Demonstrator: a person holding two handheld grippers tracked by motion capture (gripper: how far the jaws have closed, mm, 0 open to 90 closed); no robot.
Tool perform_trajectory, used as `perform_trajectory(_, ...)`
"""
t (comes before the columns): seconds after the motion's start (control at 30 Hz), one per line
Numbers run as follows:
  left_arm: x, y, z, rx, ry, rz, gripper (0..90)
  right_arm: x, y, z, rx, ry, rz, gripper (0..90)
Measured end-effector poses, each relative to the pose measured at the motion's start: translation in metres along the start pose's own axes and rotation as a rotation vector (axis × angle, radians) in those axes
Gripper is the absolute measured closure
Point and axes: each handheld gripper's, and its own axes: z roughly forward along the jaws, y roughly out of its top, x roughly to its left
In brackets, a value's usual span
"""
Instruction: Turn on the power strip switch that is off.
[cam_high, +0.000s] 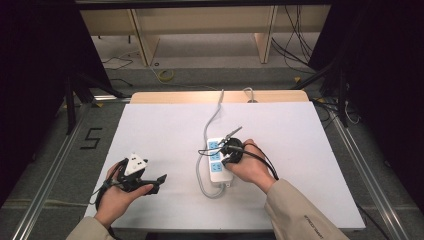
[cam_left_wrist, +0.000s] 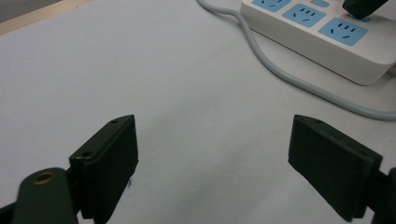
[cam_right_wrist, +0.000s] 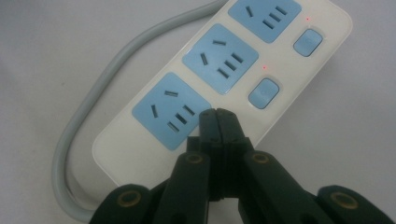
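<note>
Tongs status: your right tongs, closed and empty, press the power strip's nearest switch. Two switches remain; left tongs wide, idle.

Lab: curtained rig, loose floor cables

Left hand-held gripper jaws wide apart, right hand-held gripper jaws closed

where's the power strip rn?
High view: the power strip lies mid-table on the white sheet, under the right gripper, whose shut jaws sit over its nearest-end switch; the left gripper is apart.
</note>
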Motion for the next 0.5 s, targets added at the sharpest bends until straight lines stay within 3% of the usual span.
perform_trajectory(0.5, 0.0001, -0.0002, -0.0002, 0.000, 0.000, -0.001, 15.7, -0.0017, -0.0014, -0.0007, -0.022, 0.002, 0.003, 90.0)
